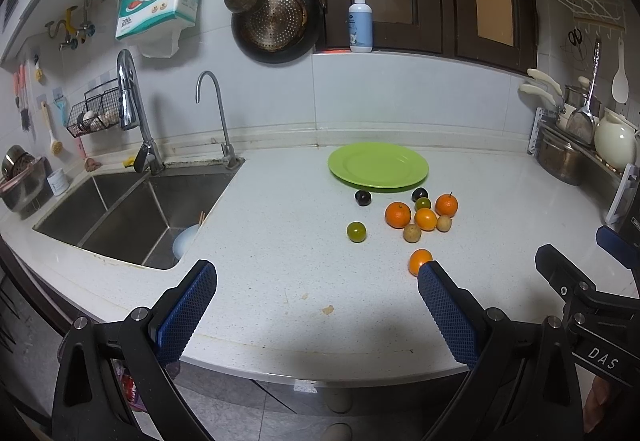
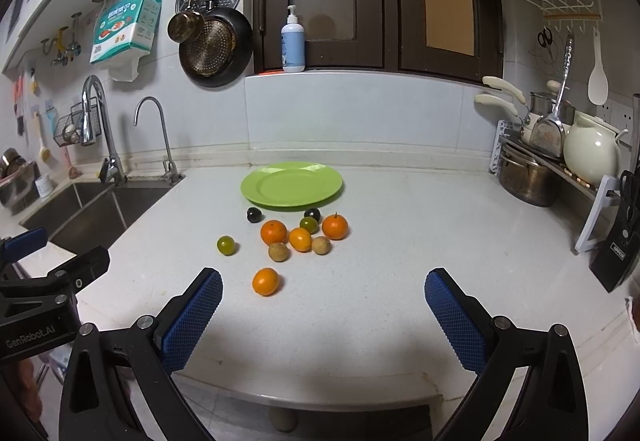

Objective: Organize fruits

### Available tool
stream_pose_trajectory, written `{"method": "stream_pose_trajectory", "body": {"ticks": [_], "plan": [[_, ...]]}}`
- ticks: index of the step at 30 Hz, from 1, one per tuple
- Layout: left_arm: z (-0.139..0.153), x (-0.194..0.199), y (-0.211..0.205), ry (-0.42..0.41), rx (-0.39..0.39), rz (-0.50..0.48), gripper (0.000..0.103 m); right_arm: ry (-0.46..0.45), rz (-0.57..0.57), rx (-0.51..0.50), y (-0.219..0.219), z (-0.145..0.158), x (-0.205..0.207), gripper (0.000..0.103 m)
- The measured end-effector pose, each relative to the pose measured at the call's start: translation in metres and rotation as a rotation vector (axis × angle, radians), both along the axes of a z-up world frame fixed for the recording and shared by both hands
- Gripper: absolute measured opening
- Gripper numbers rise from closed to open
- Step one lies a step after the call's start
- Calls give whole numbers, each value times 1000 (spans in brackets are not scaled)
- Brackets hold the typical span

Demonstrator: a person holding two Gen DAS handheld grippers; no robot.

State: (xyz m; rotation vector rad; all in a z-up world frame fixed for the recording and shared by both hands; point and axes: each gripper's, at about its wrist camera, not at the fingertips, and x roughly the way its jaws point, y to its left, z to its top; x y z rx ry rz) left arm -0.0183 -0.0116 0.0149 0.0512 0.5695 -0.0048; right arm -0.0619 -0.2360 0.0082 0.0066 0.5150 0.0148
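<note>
An empty green plate (image 1: 378, 165) (image 2: 291, 184) lies near the back of the white counter. In front of it sit several loose fruits: oranges (image 1: 397, 215) (image 2: 273, 232), two dark plums (image 1: 363, 197) (image 2: 254, 215), green fruits (image 1: 356, 231) (image 2: 226, 245) and small brown ones (image 1: 412, 233) (image 2: 278, 252). One orange (image 1: 419, 261) (image 2: 265, 281) lies apart, nearest me. My left gripper (image 1: 316, 281) hovers open at the counter's front edge, its right finger just in front of that orange. Also open and holding nothing, my right gripper (image 2: 323, 289) hangs right of it.
A steel double sink (image 1: 120, 213) with two taps is at the left. A rack with pots and a cream jug (image 2: 592, 153) lines the right wall, with a knife block (image 2: 618, 241) in front. Pans hang on the back wall; a soap bottle (image 2: 293, 45) stands on the sill.
</note>
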Motion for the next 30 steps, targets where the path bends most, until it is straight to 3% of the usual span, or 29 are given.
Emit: {"method": "stream_pose_trajectory", "body": {"ticks": [19,30], "plan": [[-15,24,17,30,9,-36,100,32,24,7,18,-10,17,102],[-39,98,31,66,57,-241,86,113,1,21,56,-38,71,96]]}}
